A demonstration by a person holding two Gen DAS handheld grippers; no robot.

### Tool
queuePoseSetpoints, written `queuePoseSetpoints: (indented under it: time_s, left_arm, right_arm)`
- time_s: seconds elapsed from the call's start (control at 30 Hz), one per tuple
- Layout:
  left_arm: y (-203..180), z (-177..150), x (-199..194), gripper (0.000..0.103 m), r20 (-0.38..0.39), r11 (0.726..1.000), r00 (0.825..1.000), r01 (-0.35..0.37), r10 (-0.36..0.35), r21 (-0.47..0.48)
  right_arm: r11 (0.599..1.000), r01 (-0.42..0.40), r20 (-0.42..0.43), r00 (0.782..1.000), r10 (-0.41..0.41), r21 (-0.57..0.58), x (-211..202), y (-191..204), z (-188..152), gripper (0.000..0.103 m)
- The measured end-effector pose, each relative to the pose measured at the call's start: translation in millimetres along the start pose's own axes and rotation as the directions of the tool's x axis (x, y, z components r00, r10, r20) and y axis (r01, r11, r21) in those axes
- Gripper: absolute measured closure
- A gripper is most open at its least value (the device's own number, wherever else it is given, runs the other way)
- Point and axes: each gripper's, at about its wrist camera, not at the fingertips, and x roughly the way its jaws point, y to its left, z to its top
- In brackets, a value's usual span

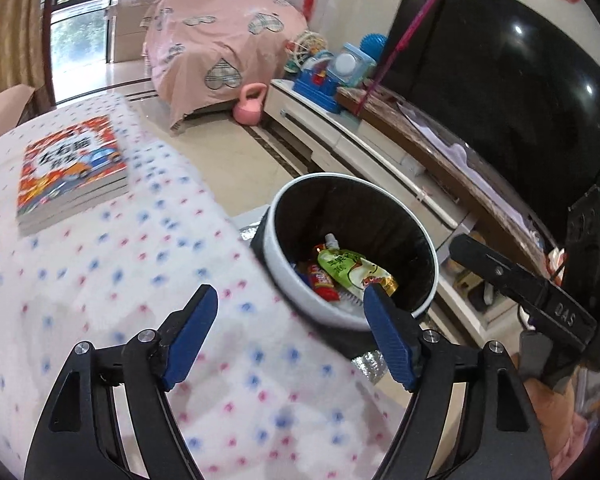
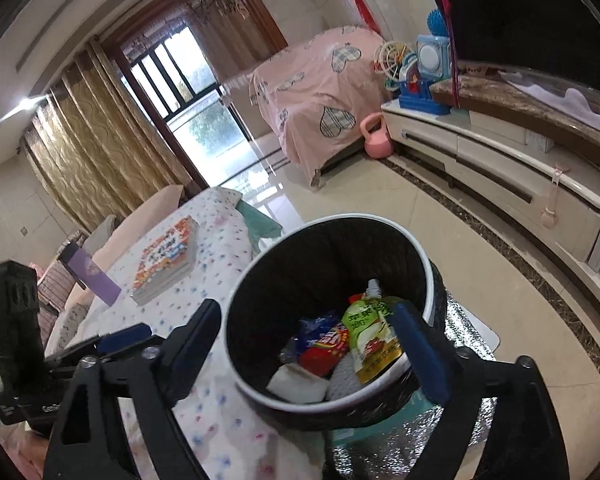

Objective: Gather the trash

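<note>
A round bin with a white rim (image 1: pixel 350 322) (image 2: pixel 428 268) and a black liner stands on the floor beside the table. Inside lie a green juice pouch (image 1: pixel 350 270) (image 2: pixel 370 330), a red snack wrapper (image 1: pixel 323 282) (image 2: pixel 326 350), a blue wrapper (image 2: pixel 314 330) and a white tissue (image 2: pixel 298 386). My left gripper (image 1: pixel 288 320) is open and empty over the table edge, beside the bin. My right gripper (image 2: pixel 310 344) is open and empty, just above the bin's mouth. The right gripper's body shows at the right of the left wrist view (image 1: pixel 540 296).
The table carries a spotted white cloth (image 1: pixel 100 280) (image 2: pixel 220 248) with a stack of colourful books (image 1: pixel 72 168) (image 2: pixel 166 260). A silver foil mat (image 2: pixel 460 432) lies under the bin. A TV stand (image 2: pixel 500 168), a TV (image 1: pixel 500 80), toys (image 1: pixel 328 68), a pink kettlebell (image 1: pixel 250 104) and a pink-covered couch (image 1: pixel 220 40) stand beyond.
</note>
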Motion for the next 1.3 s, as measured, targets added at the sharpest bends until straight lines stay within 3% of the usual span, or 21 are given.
queuePoseSetpoints:
  time_s: [0.3, 0.5, 0.7, 0.83, 0.97, 1.3]
  left_arm:
    - [17, -40, -57, 0.018, 0.119, 0.997, 0.99, -0.074, 0.077, -0.033]
    - [18, -64, -94, 0.009, 0.207, 0.991, 0.969, -0.131, 0.132, -0.018]
    - [16, -83, -121, 0.002, 0.282, 0.981, 0.94, -0.19, 0.191, -0.029]
    - [20, -99, -134, 0.0, 0.351, 0.965, 0.901, -0.258, 0.256, -0.042]
    - [23, -112, -134, 0.0, 0.377, 0.947, 0.872, -0.316, 0.312, -0.052]
    - [29, -131, -131, 0.0, 0.375, 0.931, 0.855, -0.359, 0.358, -0.069]
  right_arm:
    - [0.999, 0.016, 0.075, 0.997, -0.014, -0.033, -32, 39, -32, 0.002]
    - [0.992, 0.087, 0.155, 0.985, -0.072, -0.09, -58, 67, -51, 0.001]
    - [0.976, 0.153, 0.266, 0.958, -0.109, -0.152, -86, 90, -68, 0.0]
    - [0.968, 0.199, 0.299, 0.943, -0.147, -0.152, -93, 93, -80, 0.0]
    - [0.954, 0.247, 0.337, 0.924, -0.18, -0.168, -94, 96, -97, 0.0]
    - [0.945, 0.261, 0.368, 0.913, -0.175, -0.198, -94, 102, -115, 0.0]
